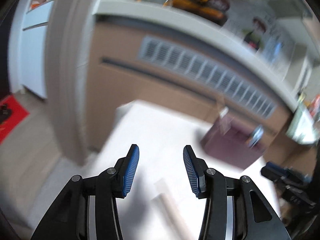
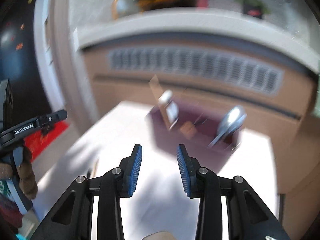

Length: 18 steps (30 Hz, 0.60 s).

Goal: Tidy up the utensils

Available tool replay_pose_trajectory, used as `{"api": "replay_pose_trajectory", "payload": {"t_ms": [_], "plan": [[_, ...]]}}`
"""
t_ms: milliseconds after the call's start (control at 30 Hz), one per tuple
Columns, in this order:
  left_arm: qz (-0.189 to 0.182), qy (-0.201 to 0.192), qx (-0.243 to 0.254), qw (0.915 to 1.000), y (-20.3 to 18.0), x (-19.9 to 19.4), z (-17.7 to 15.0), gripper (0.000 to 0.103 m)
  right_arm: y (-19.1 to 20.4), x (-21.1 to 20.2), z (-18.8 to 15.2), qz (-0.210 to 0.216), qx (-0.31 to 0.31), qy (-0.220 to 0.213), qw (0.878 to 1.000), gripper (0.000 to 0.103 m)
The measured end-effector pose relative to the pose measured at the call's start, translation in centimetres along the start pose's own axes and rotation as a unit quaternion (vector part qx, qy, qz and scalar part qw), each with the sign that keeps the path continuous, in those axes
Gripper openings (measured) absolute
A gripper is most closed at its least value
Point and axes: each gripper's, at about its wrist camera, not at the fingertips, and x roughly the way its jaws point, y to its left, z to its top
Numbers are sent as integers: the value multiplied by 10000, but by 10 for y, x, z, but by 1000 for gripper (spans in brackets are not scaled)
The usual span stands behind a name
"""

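white bench [image 2: 128,124] low in both frames, brown cabinet [image 2: 200,104] with a vent behind. purple holder [image 2: 180,140] at centre right of the right view, spoon [image 2: 230,122] and other blurred utensils standing in it. pale stick-like utensil [image 1: 170,204] lying at lower centre of the left view. left gripper [image 1: 161,170] and right gripper [image 2: 159,168] both empty, jaws apart. probably between picks (heavy blur); next, descending onto the loose piece. nothing blocking.
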Motion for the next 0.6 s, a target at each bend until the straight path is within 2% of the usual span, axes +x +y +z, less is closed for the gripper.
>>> {"api": "replay_pose_trajectory", "payload": {"t_ms": [100,233,367,433,600], "plan": [[504,342,152,9980,22,-4,-34,47,35,20,-28,266,-258,502,9981,34],[539,748,76,9957,39,-5,-64,47,76,43,-57,450,-628,952,9925,34],[645,759,153,9949,43,-6,-68,47,105,62,-71,613,-940,1206,9863,33],[598,759,204,9951,38,-4,-65,47,109,69,-72,647,-832,1225,9869,24],[493,821,360,9948,27,3,-57,47,114,85,-67,812,-704,1367,9848,13]]}}
